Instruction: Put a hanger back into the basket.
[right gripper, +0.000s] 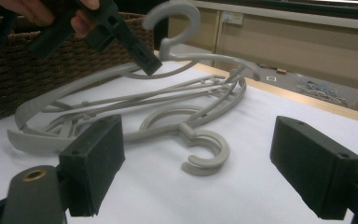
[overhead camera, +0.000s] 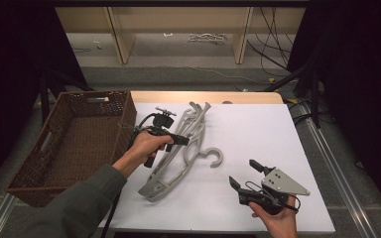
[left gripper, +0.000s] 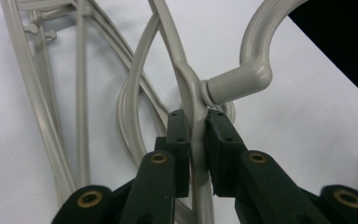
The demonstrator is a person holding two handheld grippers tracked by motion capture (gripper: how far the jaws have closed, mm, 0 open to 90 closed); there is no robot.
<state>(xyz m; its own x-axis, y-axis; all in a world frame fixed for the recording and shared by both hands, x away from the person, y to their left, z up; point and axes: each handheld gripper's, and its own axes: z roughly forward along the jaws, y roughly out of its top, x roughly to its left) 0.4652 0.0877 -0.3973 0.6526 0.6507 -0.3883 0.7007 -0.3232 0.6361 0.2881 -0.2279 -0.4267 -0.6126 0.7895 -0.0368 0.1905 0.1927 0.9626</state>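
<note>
Looking down from the high view, I see my left gripper (overhead camera: 181, 141) clamped on the top one of the grey hangers (overhead camera: 178, 163) piled mid-table on the white sheet (overhead camera: 258, 129), beside the brown wicker basket (overhead camera: 74, 144). My right gripper (overhead camera: 245, 173) hovers near the table's front edge, jaws spread, apart from the pile.

In the left gripper view, my pads (left gripper: 179, 140) pinch the hanger's neck (left gripper: 196, 135) just below its hook.

In the right gripper view, my jaws stand wide, holding nothing; the held hanger (right gripper: 186, 58) is lifted at its hook end.
</note>
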